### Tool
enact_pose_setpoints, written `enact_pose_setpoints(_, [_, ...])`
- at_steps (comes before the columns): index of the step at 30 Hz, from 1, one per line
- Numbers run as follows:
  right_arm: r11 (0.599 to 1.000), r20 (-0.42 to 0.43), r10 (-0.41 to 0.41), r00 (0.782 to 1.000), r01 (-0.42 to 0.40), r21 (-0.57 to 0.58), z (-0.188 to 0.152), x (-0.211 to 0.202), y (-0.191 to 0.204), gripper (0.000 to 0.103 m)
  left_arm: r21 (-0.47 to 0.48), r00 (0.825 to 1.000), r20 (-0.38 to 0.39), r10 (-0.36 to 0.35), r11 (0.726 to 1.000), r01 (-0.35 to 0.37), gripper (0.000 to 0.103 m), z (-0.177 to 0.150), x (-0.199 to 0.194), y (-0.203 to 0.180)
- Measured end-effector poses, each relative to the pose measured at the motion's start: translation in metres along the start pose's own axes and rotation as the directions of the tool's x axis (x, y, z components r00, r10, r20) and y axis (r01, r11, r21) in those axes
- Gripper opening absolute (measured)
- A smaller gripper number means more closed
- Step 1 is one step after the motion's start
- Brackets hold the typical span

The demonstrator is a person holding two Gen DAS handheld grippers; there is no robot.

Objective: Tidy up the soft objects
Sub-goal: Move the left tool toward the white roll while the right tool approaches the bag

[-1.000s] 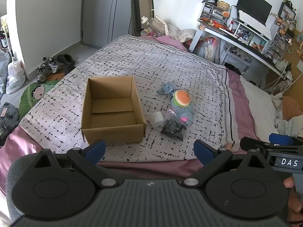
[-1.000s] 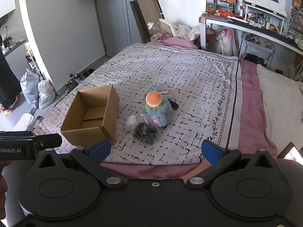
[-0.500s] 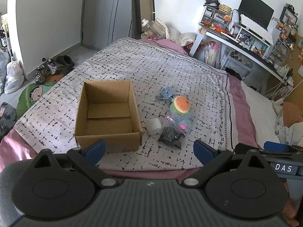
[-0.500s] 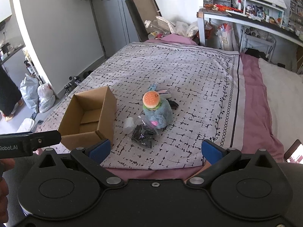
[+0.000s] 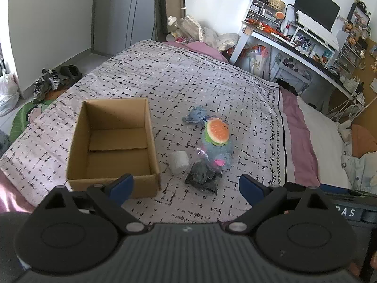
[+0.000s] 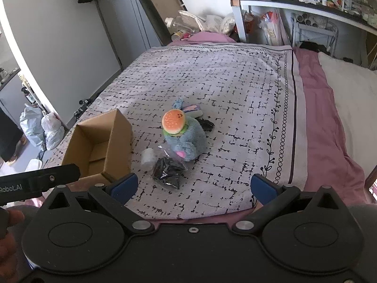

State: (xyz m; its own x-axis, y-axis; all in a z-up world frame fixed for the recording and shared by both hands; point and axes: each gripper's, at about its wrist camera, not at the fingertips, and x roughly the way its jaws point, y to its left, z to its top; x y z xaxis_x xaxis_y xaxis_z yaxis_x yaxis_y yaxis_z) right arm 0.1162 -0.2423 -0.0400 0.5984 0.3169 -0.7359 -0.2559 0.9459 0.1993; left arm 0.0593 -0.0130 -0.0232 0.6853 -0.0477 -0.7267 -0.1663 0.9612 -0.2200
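Both hand-held grippers, left (image 5: 186, 185) and right (image 6: 192, 186), are held wide open and empty at the bed's near edge. The box (image 5: 113, 146) stands empty, left. Just right lie a dark bag (image 5: 202, 178), white roll (image 5: 179, 162) and plush (image 5: 218, 149); one item should be gripped mid-body, squeezed gently.

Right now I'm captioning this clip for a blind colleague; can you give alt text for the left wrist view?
An open left gripper hovers over a patterned bedspread, facing an empty cardboard box. Right of the box lie a white roll, a dark plastic-wrapped bundle, a blue plush topped by a burger toy, and a smaller blue plush.
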Motion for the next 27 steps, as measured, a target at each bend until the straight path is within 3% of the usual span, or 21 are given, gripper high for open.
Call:
enact_pose_setpoints(13, [0.991, -0.044, 0.045, 0.998, -0.039, 0.131, 0.004, 0.034, -0.027, 0.103, -0.014, 0.998, -0.05, -0.047, 0.999, 0.047, 0.096, 0.008, 0.043, -0.01])
enact_pose_setpoints(27, [0.979, -0.069, 0.094, 0.993, -0.08, 0.19, 0.006, 0.072, -0.033, 0.103, -0.059, 0.996, -0.085, -0.011, 0.998, 0.006, 0.095, 0.016, 0.087, -0.007])
